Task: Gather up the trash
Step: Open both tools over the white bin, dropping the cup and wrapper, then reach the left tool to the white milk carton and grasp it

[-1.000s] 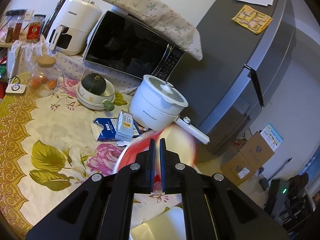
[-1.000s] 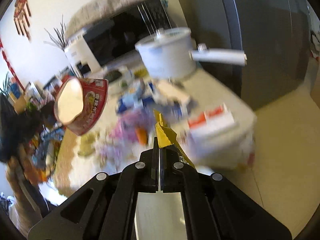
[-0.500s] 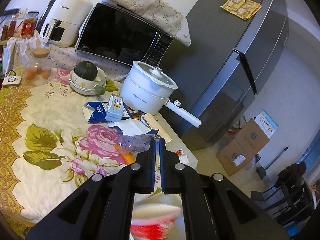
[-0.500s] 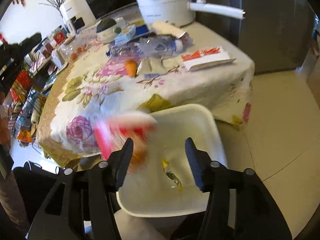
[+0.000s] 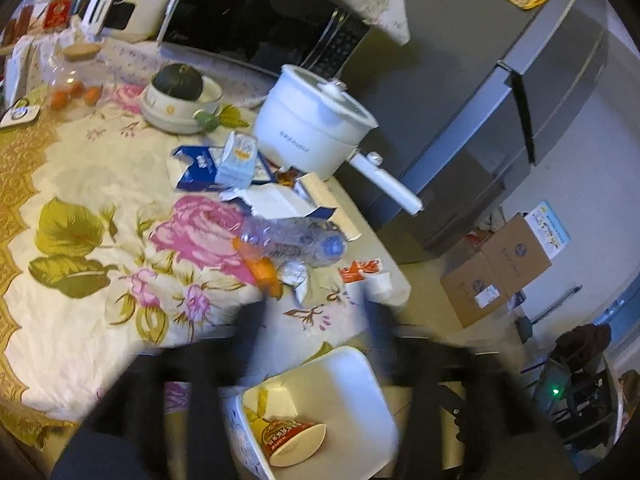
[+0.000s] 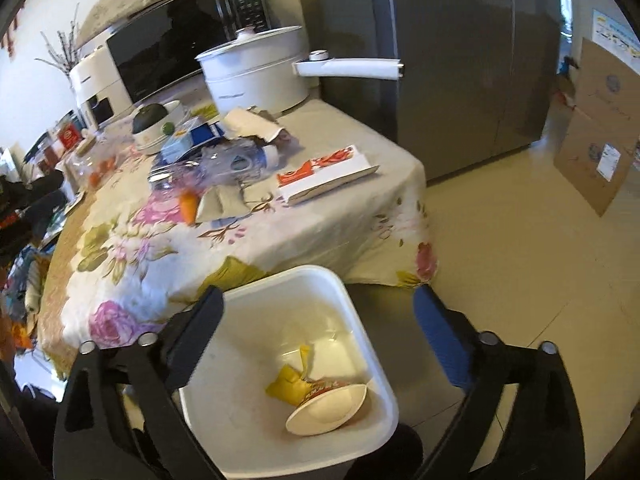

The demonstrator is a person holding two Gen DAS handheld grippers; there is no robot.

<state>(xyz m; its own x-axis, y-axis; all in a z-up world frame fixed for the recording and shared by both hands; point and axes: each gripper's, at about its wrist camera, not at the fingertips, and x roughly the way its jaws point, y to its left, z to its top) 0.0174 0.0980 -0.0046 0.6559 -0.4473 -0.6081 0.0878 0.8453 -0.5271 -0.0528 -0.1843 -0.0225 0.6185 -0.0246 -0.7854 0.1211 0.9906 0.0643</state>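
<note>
Trash sits in the square white plastic bin: a red paper noodle cup on its side and a crumpled yellow wrapper. Left gripper and right gripper have just been opening; their jaws stand apart, nothing between them.

Indoor light is soft and fairly dim, warm in tone. Both fisheye views bend hard at dark, vignetted edges. The left gripper smears with motion blur; the microwave door shows pale glare.
</note>
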